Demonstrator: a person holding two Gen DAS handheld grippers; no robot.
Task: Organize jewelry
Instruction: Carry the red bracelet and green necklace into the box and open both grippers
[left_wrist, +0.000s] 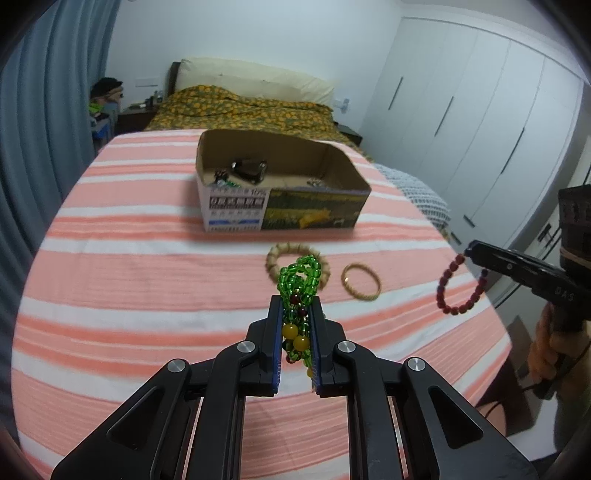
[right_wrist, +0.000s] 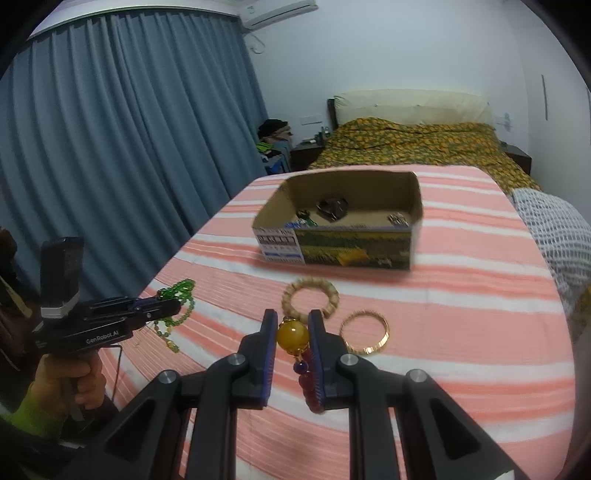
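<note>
Between left hand-held gripper (left_wrist: 295, 314) fingers: green bead necklace (left_wrist: 297, 280), clamped.

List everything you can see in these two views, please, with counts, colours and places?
cardboard box: 1, brown, open, on striped cloth, small dark items inside
striped cloth: 1, pink and white, covering the surface
wooden bead bracelet: 1, tan, on cloth before the box
gold bangle: 1, gold, right of it
green bead necklace: 1, green and yellow, in left tool
red bead bracelet: 1, dark red with amber bead, in right tool
</note>
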